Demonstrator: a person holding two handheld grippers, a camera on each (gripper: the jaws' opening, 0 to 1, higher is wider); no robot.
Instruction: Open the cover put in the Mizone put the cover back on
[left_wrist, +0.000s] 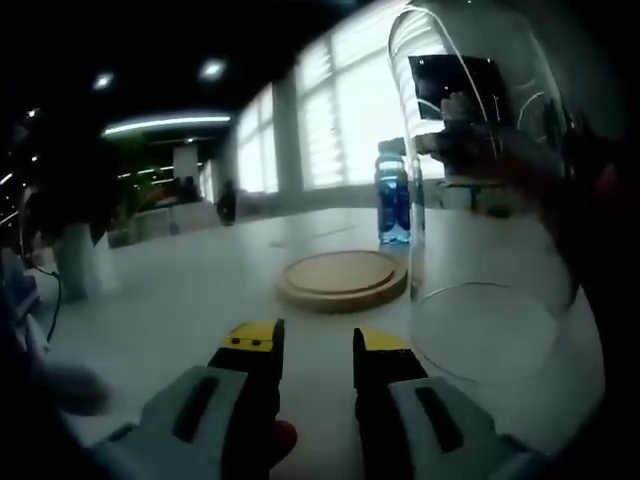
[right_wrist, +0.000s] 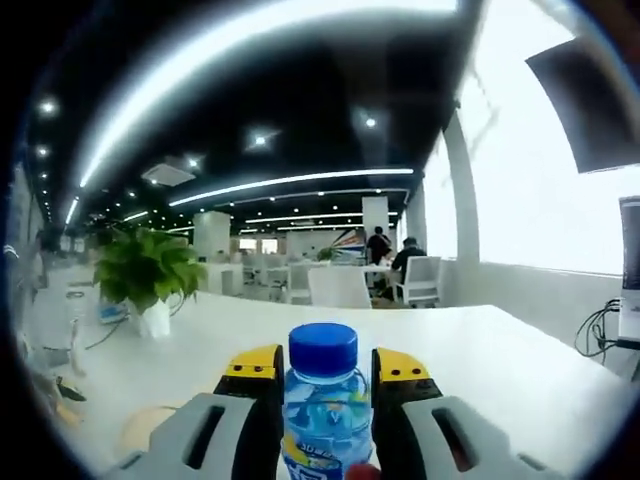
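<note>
In the left gripper view, the left gripper (left_wrist: 318, 350) hovers low over the white table (left_wrist: 180, 290) with its jaws narrowly apart and nothing between them. Ahead of it a round wooden base (left_wrist: 343, 278) lies flat, well away from the table's edges. The glass cover (left_wrist: 480, 190) is off the base, just beside it, and seems raised and tilted. The bottle (left_wrist: 393, 198) shows beyond the base, through the edge of the glass.

In the right gripper view, the right gripper (right_wrist: 322, 380) grips the bottle (right_wrist: 324, 405) below its blue cap (right_wrist: 323, 348). Near the table's far edge stands a potted plant (right_wrist: 147, 275).
</note>
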